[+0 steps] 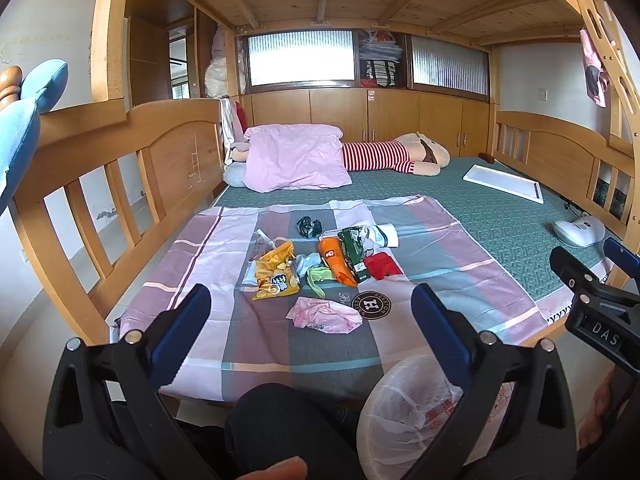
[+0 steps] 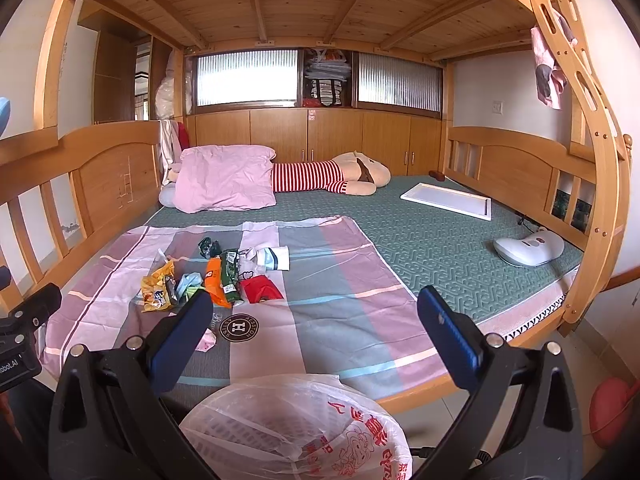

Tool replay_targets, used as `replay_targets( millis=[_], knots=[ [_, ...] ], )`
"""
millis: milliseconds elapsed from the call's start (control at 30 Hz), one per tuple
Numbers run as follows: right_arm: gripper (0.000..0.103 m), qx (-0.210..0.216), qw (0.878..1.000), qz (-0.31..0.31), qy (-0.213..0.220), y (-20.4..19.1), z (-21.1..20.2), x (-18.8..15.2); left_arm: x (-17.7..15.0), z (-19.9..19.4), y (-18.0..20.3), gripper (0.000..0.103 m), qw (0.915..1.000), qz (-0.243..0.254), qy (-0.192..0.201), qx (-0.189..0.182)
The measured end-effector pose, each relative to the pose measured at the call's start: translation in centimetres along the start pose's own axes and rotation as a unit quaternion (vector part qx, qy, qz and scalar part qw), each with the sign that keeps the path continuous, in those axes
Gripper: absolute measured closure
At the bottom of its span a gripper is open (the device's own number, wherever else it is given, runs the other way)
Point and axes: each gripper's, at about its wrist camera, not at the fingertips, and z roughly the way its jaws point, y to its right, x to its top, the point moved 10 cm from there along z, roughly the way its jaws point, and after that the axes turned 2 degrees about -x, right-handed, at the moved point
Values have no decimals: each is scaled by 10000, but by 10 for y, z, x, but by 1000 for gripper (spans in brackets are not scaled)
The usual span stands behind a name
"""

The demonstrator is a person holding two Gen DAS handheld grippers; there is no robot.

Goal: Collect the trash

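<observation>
1. Left wrist view: the left gripper [image 1: 312, 312] hangs over the near edge of the bed with its blue fingers spread wide and nothing between them. The trash sits in a loose cluster on the checked sheet [image 1: 460, 280]: a yellow snack bag [image 1: 274, 274], an orange packet [image 1: 334, 260], a green wrapper [image 1: 354, 254], a red wrapper [image 1: 383, 266], a dark crumpled wrapper [image 1: 308, 226], and nearest of all a pink plastic bag [image 1: 324, 314]. The bag-lined bin [image 1: 404, 404] stands low at the right, beside the person's knee. The right gripper [image 1: 592, 280] shows at the right edge.

2. Right wrist view: the right gripper [image 2: 316, 320] is likewise wide apart and empty, above the lined bin [image 2: 296, 428], with the pile ahead to the left.

3. Step, as I judge it: nothing is held, so collection looks to be at its start. The next move calls for reaching forward to the nearest piece, probably the pink bag, pinching thin film without catching the sheet, then carrying it back to the bin.

4. Hard to tell: the small pale scraps in the pile are unclear, the left finger hides most of the pink bag in the right view, and the bin's inside is veiled by its liner.
</observation>
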Motion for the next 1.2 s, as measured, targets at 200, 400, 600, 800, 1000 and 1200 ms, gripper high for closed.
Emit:
replay_targets(
  millis=[200,400,600,800,1000,1200],
  knots=[
    [3,4,10000,-7,-13,-1,0,-1,0,0,2,3,10000,18,-14,-18],
    [3,10,10000,-13,-38,-1,1,-3,0,0,3,3,10000,24,-16,-27],
    [3,18,10000,9,-64,1,3,-5,0,0,5,3,10000,33,-14,-35],
    [3,28,9999,5,-97,1,4,-5,0,0,5,3,10000,31,-16,-31],
    [3,34,9999,14,-121,1,5,-6,-1,0,5,3,10000,33,-13,-29],
    [3,36,9999,13,-153,1,7,-8,-1,1,7,3,10000,46,-28,-34]
  ],
)
